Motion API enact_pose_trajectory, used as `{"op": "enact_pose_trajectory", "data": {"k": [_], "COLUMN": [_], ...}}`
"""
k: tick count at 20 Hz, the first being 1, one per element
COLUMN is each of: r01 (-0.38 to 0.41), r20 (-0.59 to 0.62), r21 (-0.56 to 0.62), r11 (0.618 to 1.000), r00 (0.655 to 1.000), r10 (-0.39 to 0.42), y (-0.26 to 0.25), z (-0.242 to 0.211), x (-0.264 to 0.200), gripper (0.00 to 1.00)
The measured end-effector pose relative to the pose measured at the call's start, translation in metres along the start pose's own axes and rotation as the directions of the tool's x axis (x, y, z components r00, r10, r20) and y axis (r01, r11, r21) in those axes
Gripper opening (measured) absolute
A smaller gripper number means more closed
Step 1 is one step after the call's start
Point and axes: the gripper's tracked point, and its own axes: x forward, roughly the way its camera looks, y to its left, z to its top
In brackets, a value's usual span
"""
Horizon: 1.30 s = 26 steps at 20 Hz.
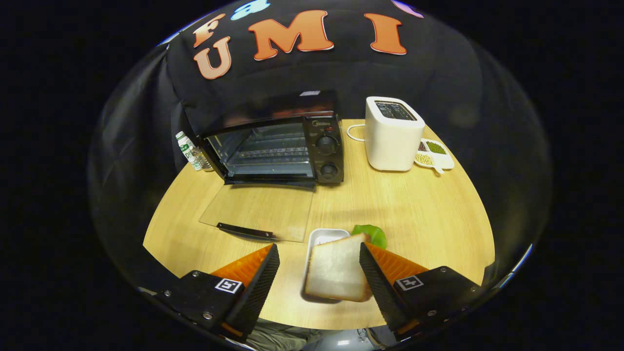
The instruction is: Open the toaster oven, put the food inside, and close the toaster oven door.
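The hand-held gripper [319, 273] is spread wide with the bread slice [337, 267] leaning on just its right finger over the tray [323, 235], and the toaster oven [278, 146], door [258, 210] dropped flat, gapes straight ahead beyond it, slightly left.

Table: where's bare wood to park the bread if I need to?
Bare table lies between the open oven door and the white toaster, running right. It is crowded ahead of the gripper: tray, green pepper and bread, which leans on one finger, jaws open.
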Motion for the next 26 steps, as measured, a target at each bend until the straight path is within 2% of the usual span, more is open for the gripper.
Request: {"op": "enact_pose_trajectory", "data": {"k": [3,8,12,17,18,19,21,23,26], "r01": [0.028,0.0,-0.005,-0.036,-0.04,-0.035,-0.011,0.019,0.013], "r20": [-0.092,-0.185,-0.228,-0.246,-0.245,-0.246,-0.241,-0.226,-0.18], "r21": [0.088,0.227,0.304,0.373,0.383,0.39,0.399,0.396,0.417], "r11": [0.996,0.974,0.953,0.927,0.923,0.92,0.917,0.918,0.909], "r00": [0.996,0.982,0.97,0.96,0.959,0.959,0.963,0.971,0.981], "r10": [-0.019,0.043,0.078,0.136,0.144,0.14,0.116,0.077,0.068], "y": [-0.029,-0.047,-0.054,-0.047,-0.046,-0.046,-0.046,-0.047,-0.043], "z": [-0.014,-0.029,-0.04,-0.045,-0.044,-0.044,-0.041,-0.034,-0.012], "x": [0.006,0.014,0.032,0.041,0.041,0.04,0.036,0.031,0.015], "gripper": [0.99,0.96,0.88,0.6,0.57,0.47,0.36,0.32,0.31]}}
